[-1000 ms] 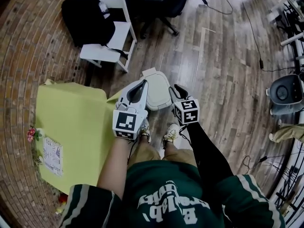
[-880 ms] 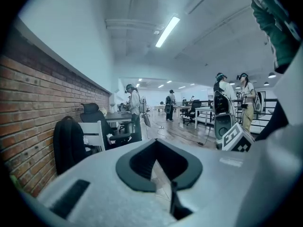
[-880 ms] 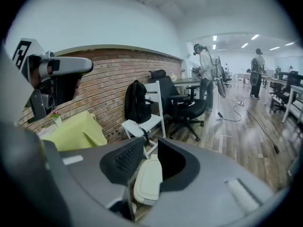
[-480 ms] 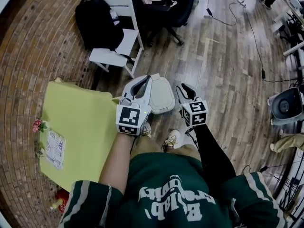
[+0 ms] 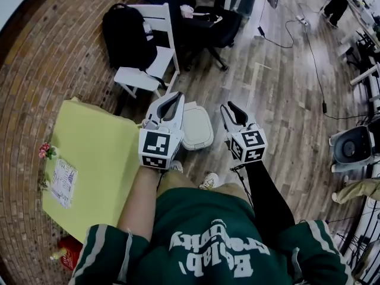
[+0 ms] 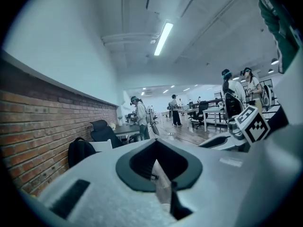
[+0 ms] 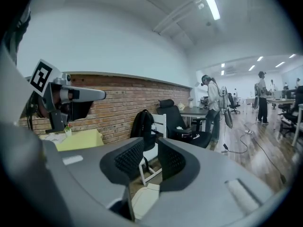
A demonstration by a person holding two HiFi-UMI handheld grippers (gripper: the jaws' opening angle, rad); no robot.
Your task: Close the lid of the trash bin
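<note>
I held both grippers up over the floor, pointing out across the room rather than down. My left gripper (image 5: 174, 101) had its jaws drawn together at the tips with nothing caught in them. My right gripper (image 5: 228, 110) had its jaws partly apart, a narrow gap through which only the room beyond showed, so it held nothing either.

The trash bin (image 5: 191, 140) stood on the wood floor below and between the two grippers, just ahead of my shoes (image 5: 208, 181) and close beside the corner of the yellow table (image 5: 89, 159). Its lid (image 5: 199, 122) lay flat across the top and, as far as I could judge from above, was down.

The main risk was that "down" was not the same as seated. From this steep angle I could not see the seam between lid and rim, so a lid resting on a snag or a spring hinge might lift again once nothing pressed on it.

The second risk was my own body. The bin sat so near my feet that a step forward could nudge or tip it against the table. Bringing either gripper back down carelessly could also catch the lid's edge and flip it open.
</note>
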